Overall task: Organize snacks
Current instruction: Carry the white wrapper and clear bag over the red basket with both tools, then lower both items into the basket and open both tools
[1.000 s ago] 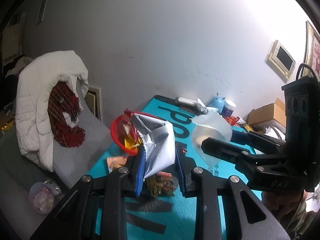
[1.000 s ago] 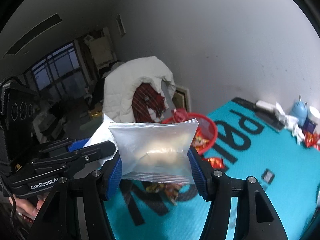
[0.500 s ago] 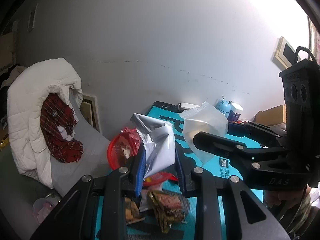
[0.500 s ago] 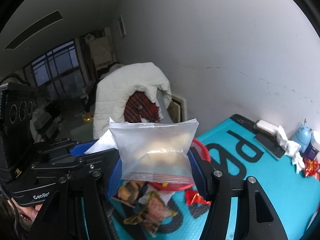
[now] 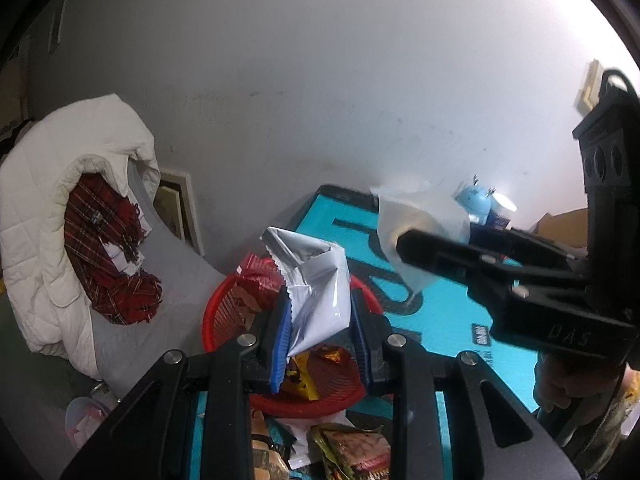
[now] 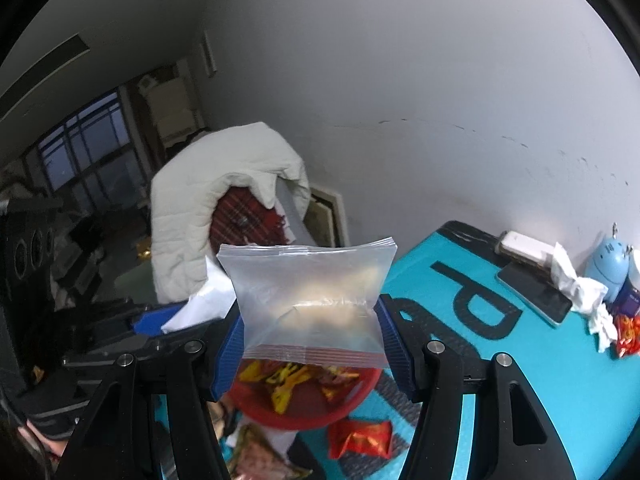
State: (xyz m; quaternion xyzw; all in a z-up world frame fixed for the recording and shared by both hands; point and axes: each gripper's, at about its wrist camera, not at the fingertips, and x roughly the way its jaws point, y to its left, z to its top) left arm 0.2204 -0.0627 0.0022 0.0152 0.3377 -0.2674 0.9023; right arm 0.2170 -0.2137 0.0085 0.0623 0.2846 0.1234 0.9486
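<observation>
Nearest the left wrist camera, the left gripper has its blue-padded jaws clamped on a crumpled silver-and-white foil snack packet, pinched low on its body so the torn zigzag mouth stands up and nothing spills. In the right wrist view the right gripper has its jaws closed halfway on a clear zip-seal plastic bag with pale contents, squeezing it by its side edges so that it bulges between the pads, with the red zip strip hanging lowest. Both packets hang above a round red plastic mesh basket, which sits on the turquoise mat with large black letters and already holds several red and yellow wrappers; carrying two at once, held upright over the rim, looks like a set-up for dropping them in. Loose snack packs lie on the mat on the near side of the basket, among them a red crinkled foil sachet, so sorting seems only partly done. Farther off, along the wall edge of the mat, stand a pale blue round figurine, crumpled white tissues and a dark flat phone-like slab. Beyond the basket, a white quilted jacket over red tartan cloth drapes a grey seat.
</observation>
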